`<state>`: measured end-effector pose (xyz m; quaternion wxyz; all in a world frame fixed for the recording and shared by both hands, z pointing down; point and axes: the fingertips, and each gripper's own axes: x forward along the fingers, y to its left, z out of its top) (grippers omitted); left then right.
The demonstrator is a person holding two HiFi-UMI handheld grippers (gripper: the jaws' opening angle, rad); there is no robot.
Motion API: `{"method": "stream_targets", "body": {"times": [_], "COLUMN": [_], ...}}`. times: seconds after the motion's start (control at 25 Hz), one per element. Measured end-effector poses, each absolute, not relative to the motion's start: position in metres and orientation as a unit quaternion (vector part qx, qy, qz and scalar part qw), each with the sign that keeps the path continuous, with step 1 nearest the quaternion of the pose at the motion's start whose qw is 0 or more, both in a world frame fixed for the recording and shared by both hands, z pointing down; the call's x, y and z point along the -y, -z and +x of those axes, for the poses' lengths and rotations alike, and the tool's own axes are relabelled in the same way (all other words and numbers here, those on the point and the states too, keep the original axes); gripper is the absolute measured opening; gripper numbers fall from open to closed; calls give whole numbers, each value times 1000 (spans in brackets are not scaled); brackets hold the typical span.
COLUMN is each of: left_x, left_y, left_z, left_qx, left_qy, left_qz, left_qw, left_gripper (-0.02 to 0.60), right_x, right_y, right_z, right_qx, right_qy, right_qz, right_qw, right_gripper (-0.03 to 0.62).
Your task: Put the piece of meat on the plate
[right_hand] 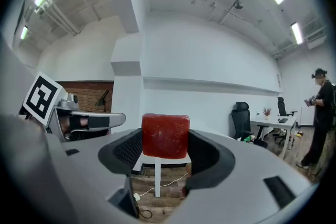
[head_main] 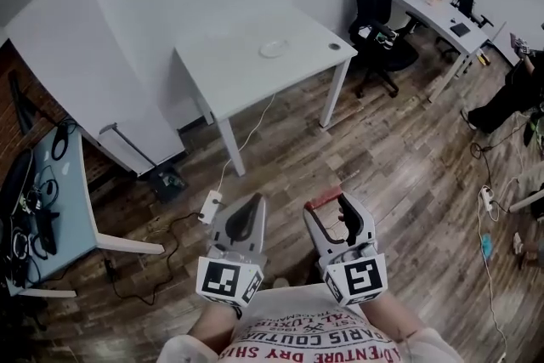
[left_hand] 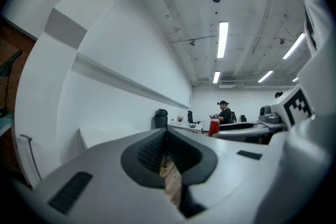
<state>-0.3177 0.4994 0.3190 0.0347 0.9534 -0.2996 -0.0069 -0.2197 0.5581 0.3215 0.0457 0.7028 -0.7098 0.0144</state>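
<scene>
A small white plate [head_main: 274, 48] lies on the white table [head_main: 238, 72] across the wooden floor, well ahead of both grippers. My right gripper [head_main: 325, 204] is held level at waist height, shut on the piece of meat [head_main: 324, 201]. In the right gripper view the meat [right_hand: 166, 135] is a red block clamped between the pads at the tips of the right gripper [right_hand: 166, 139], with the table's leg [right_hand: 157, 178] behind it. Beside it my left gripper [head_main: 246, 207] is shut with nothing in it; in the left gripper view its jaws meet at the left gripper [left_hand: 166, 136] tip.
A black office chair [head_main: 378, 4] stands right of the table, next to a second desk [head_main: 442, 17]. A person [head_main: 510, 93] is at the far right. A light blue desk [head_main: 51, 208] with cables is at left. A power strip [head_main: 210, 206] and cord lie on the floor.
</scene>
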Motion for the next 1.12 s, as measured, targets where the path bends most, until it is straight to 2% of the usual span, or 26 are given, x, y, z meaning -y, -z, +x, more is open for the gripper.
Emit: {"method": "stream_targets", "body": {"times": [0.36, 0.88, 1.12], "left_x": [-442, -355, -337], "left_y": [-326, -297, -300], "left_z": [-257, -91, -40], "left_qx": [325, 377, 388], "left_qy": [-10, 10, 19], "left_qz": [944, 925, 919], "left_qw": [50, 36, 66], "left_gripper": [6, 6, 6], "right_x": [-496, -399, -368], "right_y": [-328, -303, -319], "right_z": [-162, 20, 70], "right_qx": [739, 771, 789], "right_qy": [-35, -30, -47], "right_qz": [672, 635, 612], "right_qw": [31, 24, 38], "right_gripper": [275, 275, 275]}}
